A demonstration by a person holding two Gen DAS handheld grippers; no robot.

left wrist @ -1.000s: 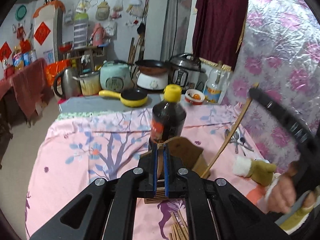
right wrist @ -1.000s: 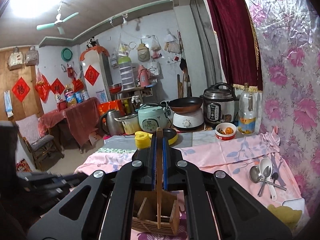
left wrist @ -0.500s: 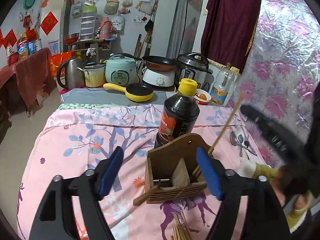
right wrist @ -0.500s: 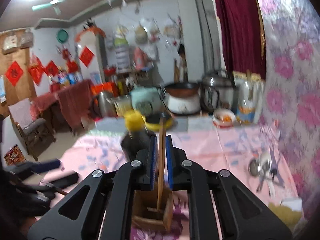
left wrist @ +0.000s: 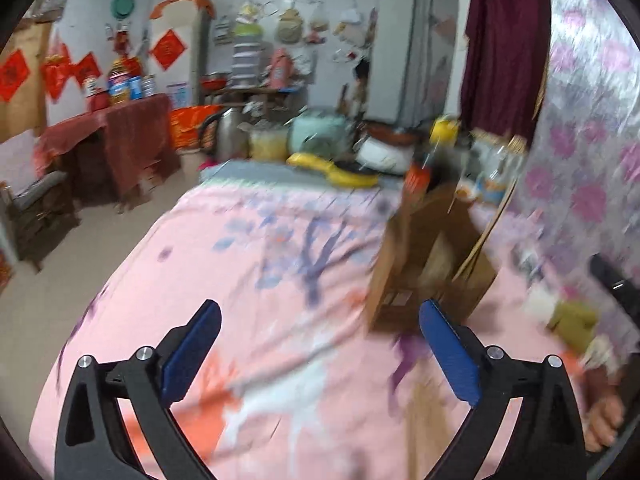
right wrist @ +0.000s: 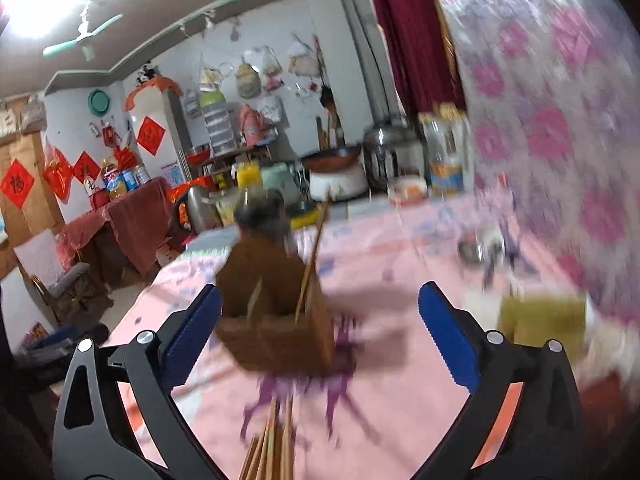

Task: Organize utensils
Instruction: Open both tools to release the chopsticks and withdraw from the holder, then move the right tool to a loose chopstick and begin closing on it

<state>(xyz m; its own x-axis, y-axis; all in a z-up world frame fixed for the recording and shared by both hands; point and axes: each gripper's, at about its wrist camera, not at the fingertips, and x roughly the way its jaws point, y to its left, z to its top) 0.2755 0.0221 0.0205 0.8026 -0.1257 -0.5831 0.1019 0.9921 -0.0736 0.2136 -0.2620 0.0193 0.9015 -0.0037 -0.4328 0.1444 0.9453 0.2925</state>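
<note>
Both claws opening, nothing between jaws: left claw (left wrist: 320,344), right claw (right wrist: 320,328). Holder (right wrist: 276,312) stands on pink surface (right wrist: 400,360), chopstick (right wrist: 310,276) leaning inside. Loose chopsticks (right wrist: 272,452) lie nearer, below right claw.

Both views look forward and somewhat downward along their own black gripper fingers, over a table covered with a pink floral tablecloth (left wrist: 256,248), toward the cluttered far wall. The landmark is the wooden utensil holder (left wrist: 430,264). The left wrist camera sits close to it, with the holder right of centre, just beyond the right fingertip. The right wrist camera is also near; the wooden utensil holder (right wrist: 276,312) stands left of centre, a bundle of chopsticks (right wrist: 272,452) nearer the lens. Both frames are motion-blurred. Shared: holder, tablecloth, the appliances behind it, the maroon curtain (right wrist: 412,36).
</note>
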